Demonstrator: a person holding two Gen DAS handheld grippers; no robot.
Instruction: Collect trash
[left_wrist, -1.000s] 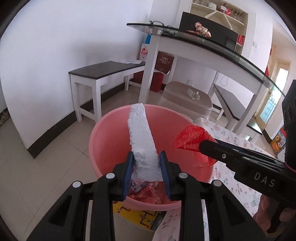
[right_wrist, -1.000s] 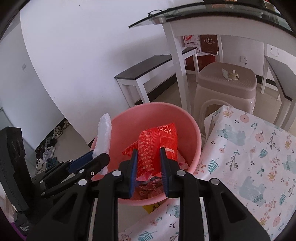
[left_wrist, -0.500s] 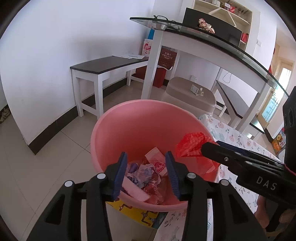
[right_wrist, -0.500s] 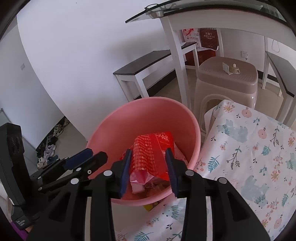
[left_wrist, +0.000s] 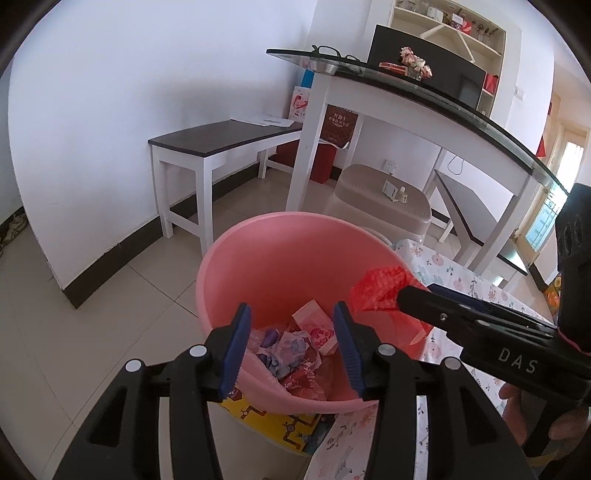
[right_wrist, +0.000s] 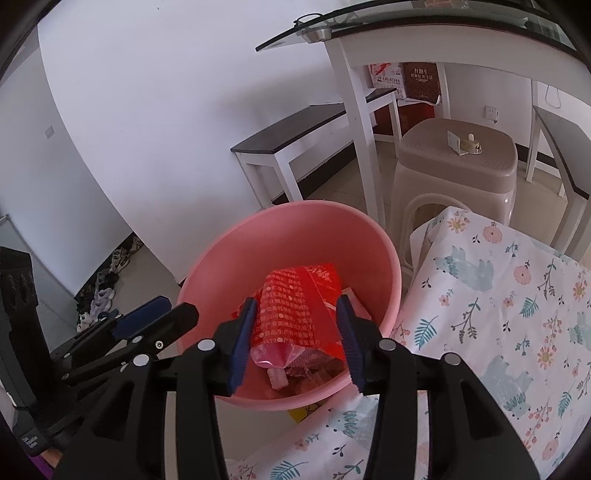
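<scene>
Left hand-held gripper (left_wrist: 291, 339) hangs over the pink basin (left_wrist: 258, 258) with its blue pads spread and nothing between them, its jaws having just been opening; crumpled wrappers (left_wrist: 291, 343) lie at the basin's bottom. Right hand-held gripper (right_wrist: 295, 332) also has jaws that have just been opening, and the red snack bag (right_wrist: 295, 306) sits loose between its pads, tilted over the basin; whether a pad touches it I cannot tell. Behind the basin stand a white wall (left_wrist: 129, 92), a dark-topped bench (left_wrist: 221, 140), a tiled floor (left_wrist: 74, 314), a beige plastic stool (right_wrist: 454, 162) and a glass-topped table (left_wrist: 406, 88). At right, a floral cloth (right_wrist: 498, 314) covers the table beside the basin.
</scene>
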